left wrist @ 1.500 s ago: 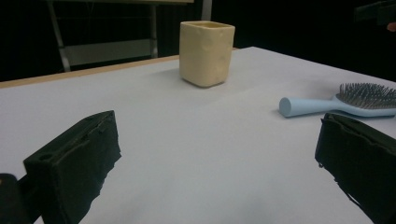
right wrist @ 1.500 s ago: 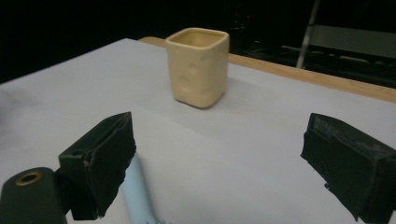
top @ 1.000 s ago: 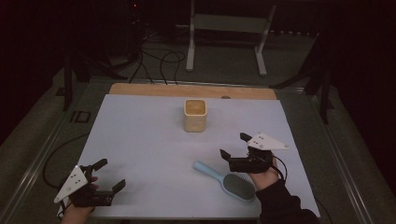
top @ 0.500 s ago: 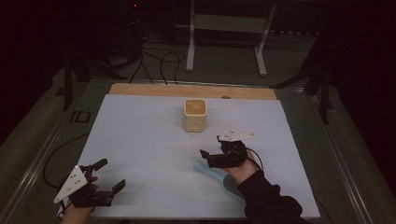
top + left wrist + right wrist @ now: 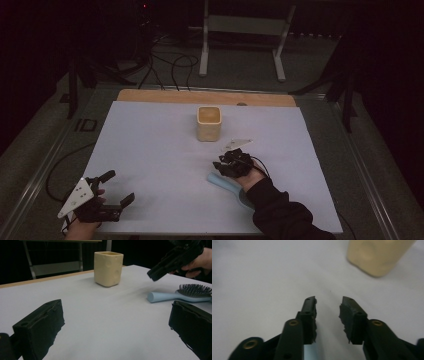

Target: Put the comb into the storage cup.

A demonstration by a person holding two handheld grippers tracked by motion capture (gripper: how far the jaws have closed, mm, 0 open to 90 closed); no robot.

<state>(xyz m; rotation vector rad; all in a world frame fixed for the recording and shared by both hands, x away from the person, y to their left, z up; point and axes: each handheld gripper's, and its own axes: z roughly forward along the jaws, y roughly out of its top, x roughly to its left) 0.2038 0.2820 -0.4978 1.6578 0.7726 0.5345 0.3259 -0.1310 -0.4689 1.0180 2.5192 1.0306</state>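
So the pale blue plastic hairbrush [image 5: 180, 294], smooth handle and dark bristles, lies flat on the matte white worktop [image 5: 150, 150] near the squarish cream cup [image 5: 208, 123]. Right gripper [image 5: 227, 162] hovers over its handle, jaws just narrowing, nothing clamped; left gripper [image 5: 112, 192] gapes wide.

No legible text, label, brand, number or sign on anything in these views.

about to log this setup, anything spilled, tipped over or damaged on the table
Nothing stands out. The cream square cup stands upright on the pale sheet, with no spill around it. The light blue plastic hairbrush lies flat, bristles up, looking whole. The right gripper hangs above its handle with nothing between the jaws.
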